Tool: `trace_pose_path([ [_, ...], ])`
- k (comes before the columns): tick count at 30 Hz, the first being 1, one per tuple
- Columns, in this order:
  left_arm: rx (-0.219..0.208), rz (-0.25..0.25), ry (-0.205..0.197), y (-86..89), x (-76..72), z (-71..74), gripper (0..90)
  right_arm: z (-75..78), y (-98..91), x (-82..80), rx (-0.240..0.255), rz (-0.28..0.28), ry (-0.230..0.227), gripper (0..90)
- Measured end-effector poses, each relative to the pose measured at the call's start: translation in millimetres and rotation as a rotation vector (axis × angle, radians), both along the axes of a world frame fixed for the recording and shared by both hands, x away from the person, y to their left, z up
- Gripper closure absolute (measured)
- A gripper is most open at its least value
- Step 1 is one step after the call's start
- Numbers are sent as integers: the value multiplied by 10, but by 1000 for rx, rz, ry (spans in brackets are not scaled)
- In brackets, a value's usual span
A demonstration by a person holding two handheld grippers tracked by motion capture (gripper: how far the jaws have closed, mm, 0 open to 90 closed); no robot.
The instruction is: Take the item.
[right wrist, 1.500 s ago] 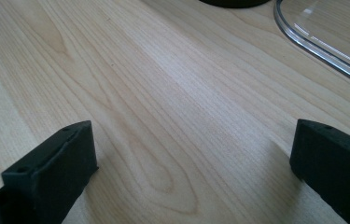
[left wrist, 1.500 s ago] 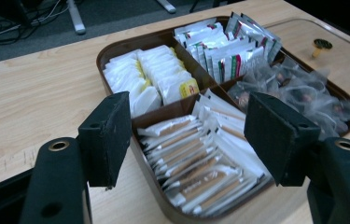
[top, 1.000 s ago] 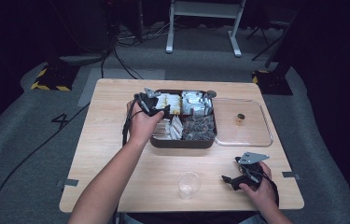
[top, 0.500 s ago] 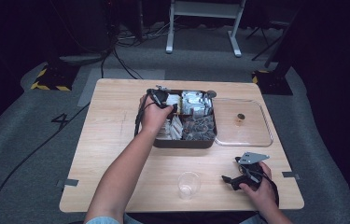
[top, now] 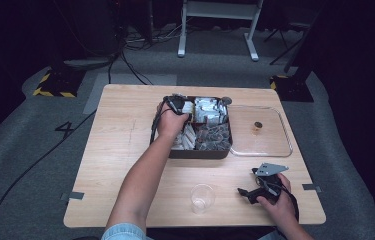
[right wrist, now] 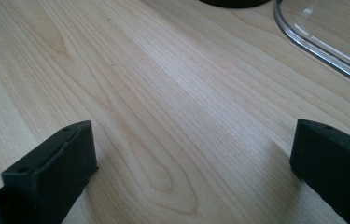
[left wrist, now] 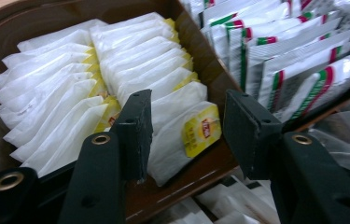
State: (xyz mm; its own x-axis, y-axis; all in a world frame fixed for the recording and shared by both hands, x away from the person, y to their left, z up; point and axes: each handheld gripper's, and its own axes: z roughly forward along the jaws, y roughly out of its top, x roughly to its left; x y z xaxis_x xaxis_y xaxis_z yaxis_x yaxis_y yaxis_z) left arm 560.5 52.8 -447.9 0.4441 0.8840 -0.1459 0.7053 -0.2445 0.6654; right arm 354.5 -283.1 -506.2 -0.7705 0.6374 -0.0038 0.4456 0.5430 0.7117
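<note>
wooden table [top: 120, 150]: dark tray [top: 200, 152], clear lid [top: 270, 147], plastic cup [top: 202, 198].

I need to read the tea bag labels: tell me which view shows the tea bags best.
The left gripper view: the tea bags lie close behind its open jaws, yellow tags visible. The high view shows them as small white shapes in the box, partly behind the left hand.

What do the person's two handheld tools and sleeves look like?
Both tools are black. The left tool has two flat, blocky jaws with brass-coloured rivets, and a black cable trails from it. The right tool carries a grey three-cornered plate on top. A light blue denim sleeve shows near the left shoulder.
</note>
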Motion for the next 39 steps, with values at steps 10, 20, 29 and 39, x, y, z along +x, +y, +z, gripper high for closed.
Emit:
trace_pose_path([
  [10, 31, -29, 45, -3, 101, -45, 637, 0, 3, -1, 2, -2, 1, 5],
  [20, 99, -101, 47, -42, 74, -63, 877, 0, 3, -1, 3, -1, 1, 4],
  [29, 95, -136, 14, -10, 48, 24, 900, 0, 3, -1, 2, -1, 1, 5],
  [39, 73, -171, -39, 42, -8, 270, 900, 0, 6, -1, 2, -3, 0, 5],
])
